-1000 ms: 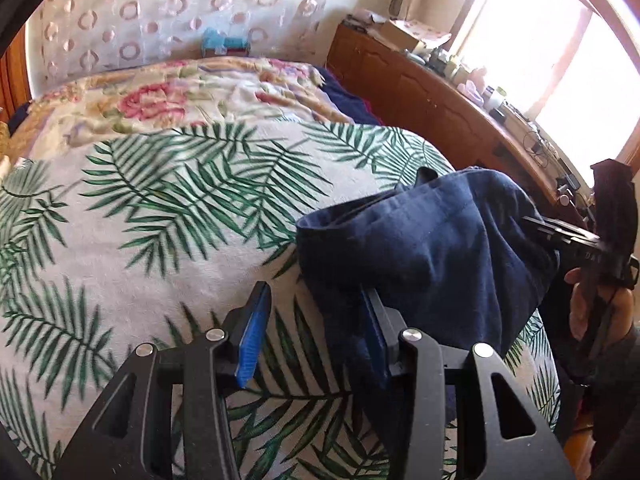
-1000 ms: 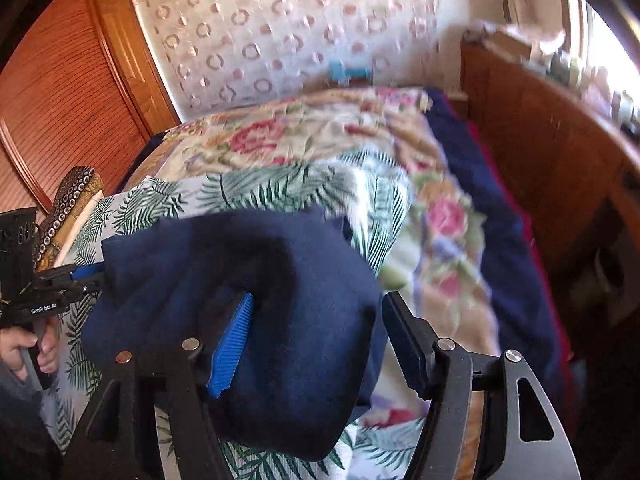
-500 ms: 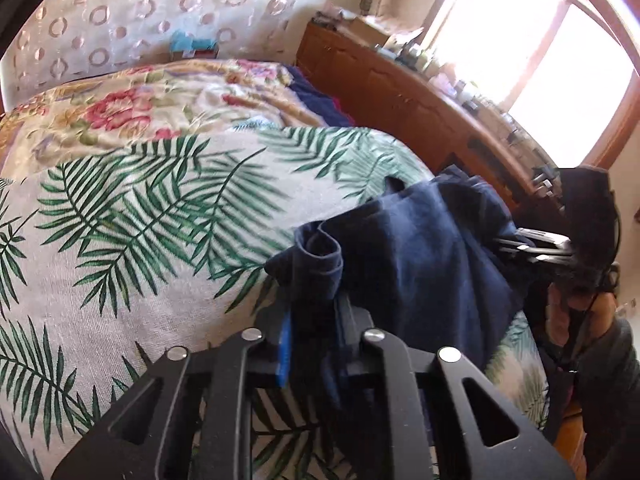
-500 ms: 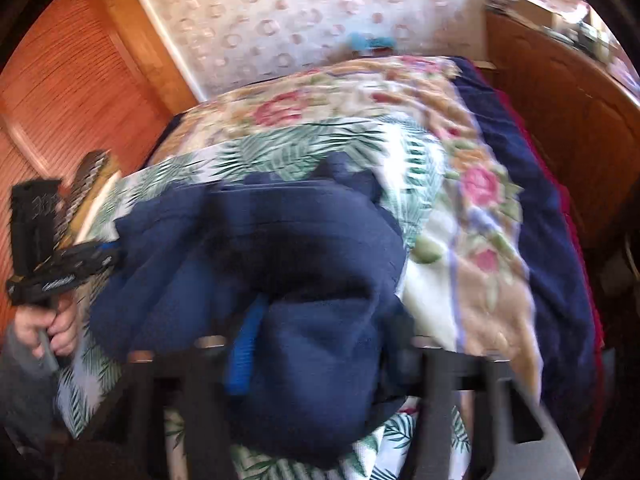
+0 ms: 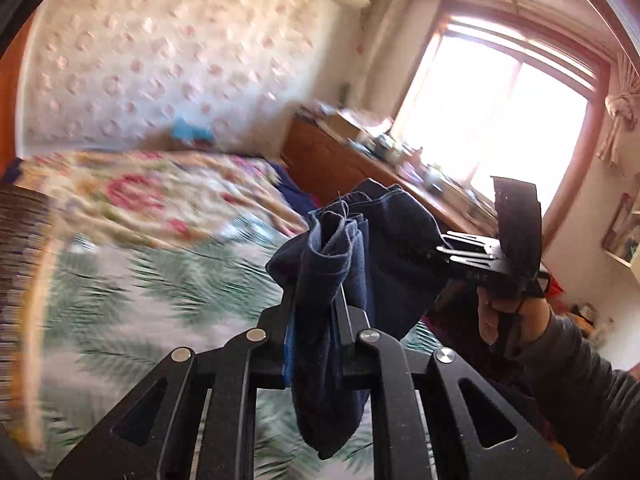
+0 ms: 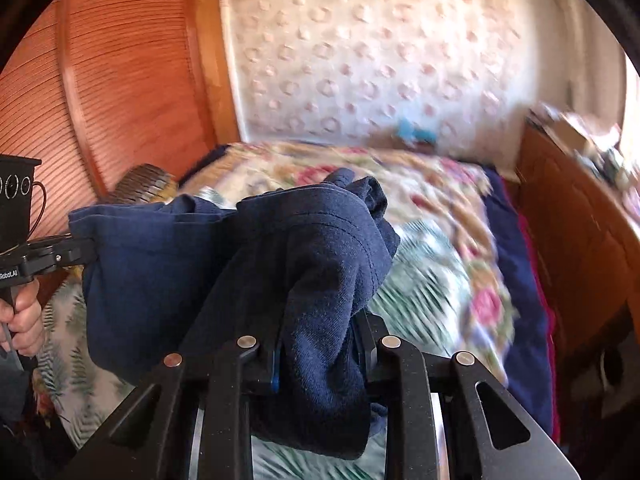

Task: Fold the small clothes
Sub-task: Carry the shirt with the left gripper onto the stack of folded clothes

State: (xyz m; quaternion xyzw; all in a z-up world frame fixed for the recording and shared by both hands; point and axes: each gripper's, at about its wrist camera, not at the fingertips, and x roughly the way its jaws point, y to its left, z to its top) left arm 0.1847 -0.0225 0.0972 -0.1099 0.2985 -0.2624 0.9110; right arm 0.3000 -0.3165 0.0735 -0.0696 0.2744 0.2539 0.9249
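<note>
Here, with my left hand-held gripper (image 5: 316,320) and right hand-held gripper (image 6: 320,344) each clenched on the navy garment (image 6: 168,264) held above the bed (image 6: 440,264), I should spread it taut before laying it flat.

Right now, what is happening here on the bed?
A person holds one navy garment in the air with two hand-held grippers. The left gripper is shut on one bunched edge, and the right gripper is shut on another. The cloth hangs between them above the leaf-print bedspread, not yet folded. The background is blurred.
</note>
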